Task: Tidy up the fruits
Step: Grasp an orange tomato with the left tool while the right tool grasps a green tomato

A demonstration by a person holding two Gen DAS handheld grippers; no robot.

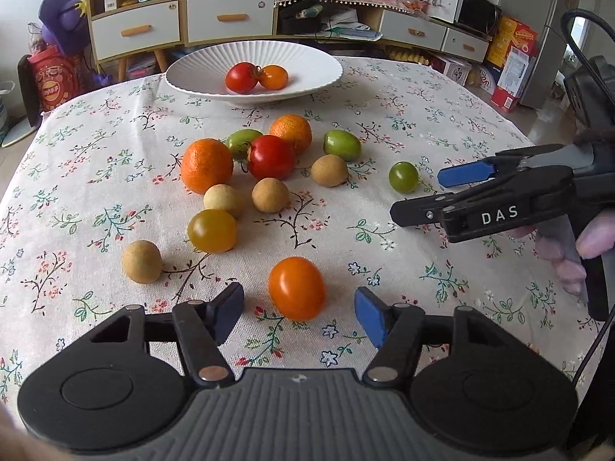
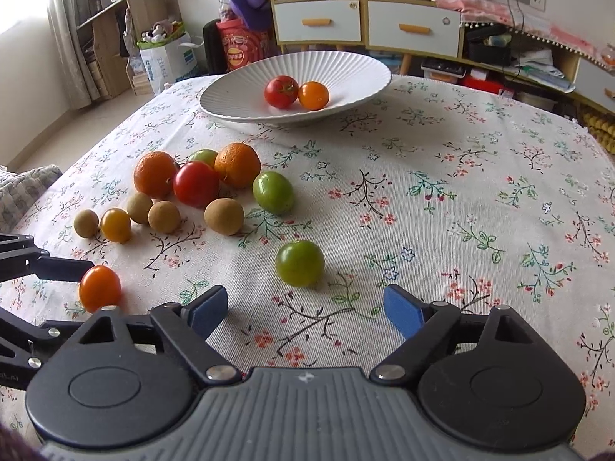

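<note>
A white ribbed plate (image 1: 192, 73) at the table's far side holds a red tomato (image 1: 241, 77) and an orange tomato (image 1: 273, 77). Loose fruit lies on the floral cloth: oranges, tomatoes, tan longans. My left gripper (image 1: 300, 313) is open, its pads either side of an orange tomato (image 1: 296, 288) without touching it. My right gripper (image 2: 305, 309) is open and empty, just short of a green tomato (image 2: 300, 263). The right gripper also shows in the left wrist view (image 1: 423, 192). The plate shows in the right wrist view too (image 2: 238, 92).
A cluster of two oranges (image 1: 206, 165), a red tomato (image 1: 271, 156), green tomatoes and several longans sits mid-table. Cabinets with drawers (image 1: 230, 19) and clutter stand behind the table. The cloth's right side (image 2: 480, 192) holds no fruit.
</note>
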